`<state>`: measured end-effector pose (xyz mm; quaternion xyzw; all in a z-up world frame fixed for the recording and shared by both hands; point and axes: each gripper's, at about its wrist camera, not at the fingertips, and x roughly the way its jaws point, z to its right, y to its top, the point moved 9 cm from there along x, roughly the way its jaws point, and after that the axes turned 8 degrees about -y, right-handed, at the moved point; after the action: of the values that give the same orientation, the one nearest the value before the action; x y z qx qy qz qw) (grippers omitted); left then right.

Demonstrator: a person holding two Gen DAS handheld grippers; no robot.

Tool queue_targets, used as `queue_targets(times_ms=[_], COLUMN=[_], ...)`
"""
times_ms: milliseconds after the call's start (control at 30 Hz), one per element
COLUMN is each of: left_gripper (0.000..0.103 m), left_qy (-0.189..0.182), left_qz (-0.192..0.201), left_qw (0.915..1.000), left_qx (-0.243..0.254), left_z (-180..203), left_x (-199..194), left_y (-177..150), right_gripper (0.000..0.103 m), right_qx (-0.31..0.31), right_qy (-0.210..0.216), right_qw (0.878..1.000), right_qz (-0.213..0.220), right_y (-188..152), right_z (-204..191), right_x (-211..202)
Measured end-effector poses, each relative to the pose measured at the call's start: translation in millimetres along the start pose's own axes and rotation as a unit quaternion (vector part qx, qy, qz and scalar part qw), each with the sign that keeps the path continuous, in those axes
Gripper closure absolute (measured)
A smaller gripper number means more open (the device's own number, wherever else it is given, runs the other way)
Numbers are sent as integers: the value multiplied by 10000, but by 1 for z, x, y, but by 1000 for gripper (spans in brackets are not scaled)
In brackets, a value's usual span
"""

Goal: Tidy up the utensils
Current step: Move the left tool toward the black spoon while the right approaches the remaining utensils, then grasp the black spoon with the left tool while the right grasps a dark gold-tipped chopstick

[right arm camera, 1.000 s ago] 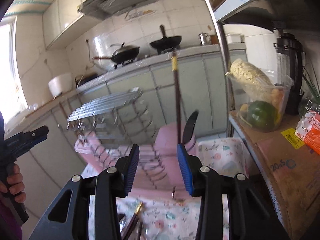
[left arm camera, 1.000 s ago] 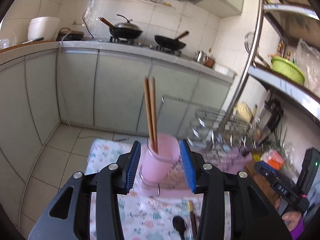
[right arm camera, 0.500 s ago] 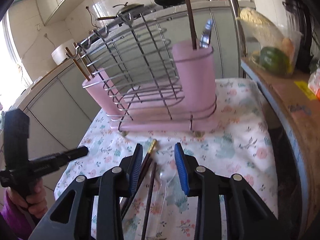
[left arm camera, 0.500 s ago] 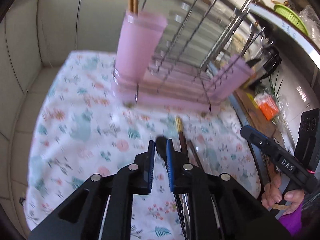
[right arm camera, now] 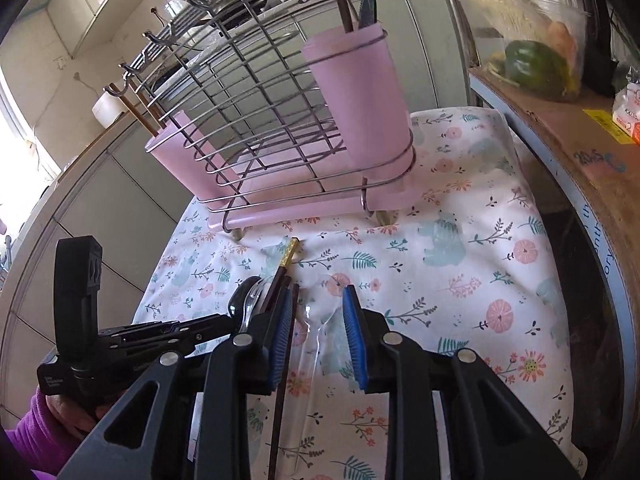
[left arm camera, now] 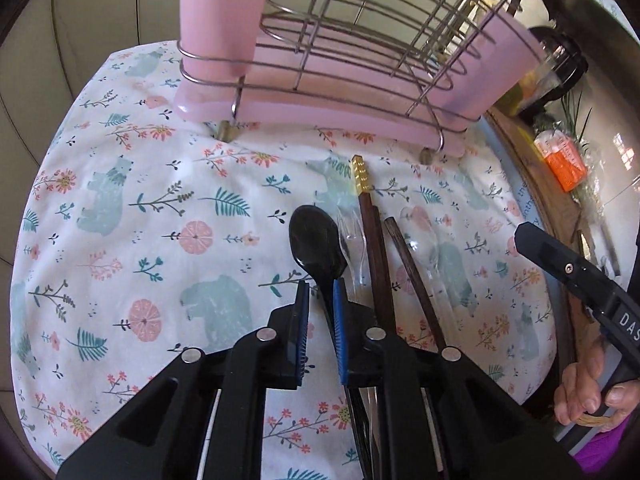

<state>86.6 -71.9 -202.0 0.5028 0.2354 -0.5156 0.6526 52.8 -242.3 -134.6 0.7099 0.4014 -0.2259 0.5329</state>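
- Black spoon (left arm camera: pixel 318 242) flat on the floral cloth (left arm camera: pixel 160 208), bowl pointing far toward the rack, leftmost in a row of utensils.
- Straddled at the neck by the left gripper (left arm camera: pixel 320 312): blue pads either side of the handle, narrow gap, right pad close against the handle, left pad a little off; grip or not, cannot tell.
- Just right of the spoon: a clear plastic fork (left arm camera: pixel 352 236), then a gold-tipped dark chopstick (left arm camera: pixel 370 240), then a second dark chopstick (left arm camera: pixel 412 264), then a clear spoon (left arm camera: pixel 424 248).
- Right gripper (right arm camera: pixel 318 332) spread wide, released, low over the clear spoon (right arm camera: pixel 316 344), handle lying between the pads, no contact seen.
- Dark chopstick (right arm camera: pixel 286 344) running under the right gripper's left finger.
- Beyond the row, at the far side of the cloth: wire rack (right arm camera: pixel 256 128) on a pink tray, pink cup at each end.
- Right-hand cup (right arm camera: pixel 360 96) holding a dark chopstick and a dark utensil; left-hand cup (right arm camera: pixel 180 156) holding brown chopsticks.
- Far right: cardboard box (right arm camera: pixel 580 148) with a clear tub of vegetables (right arm camera: pixel 524 40) on top.
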Motion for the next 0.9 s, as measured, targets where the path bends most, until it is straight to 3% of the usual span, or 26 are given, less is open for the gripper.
queue_targets(times_ms=[267, 567, 600, 900], left_gripper=[94, 96, 96, 96], left_qy=[92, 247, 303, 890], left_qz=[9, 260, 301, 406], left_qw=[9999, 9988, 9985, 9948], left_qx=[74, -323, -350, -277], left_z=[6, -32, -38, -78], left_x=[9, -25, -30, -56], left_y=[2, 1, 0, -5], right_gripper=[77, 81, 86, 87], right_qx=[29, -169, -184, -481], right_qy=[26, 317, 364, 246], right_qw=[9997, 9982, 9976, 9936], right_qz=[-233, -487, -558, -993], right_y=[-6, -14, -17, -30], right_z=[3, -22, -25, -46], right_x=[11, 24, 26, 52])
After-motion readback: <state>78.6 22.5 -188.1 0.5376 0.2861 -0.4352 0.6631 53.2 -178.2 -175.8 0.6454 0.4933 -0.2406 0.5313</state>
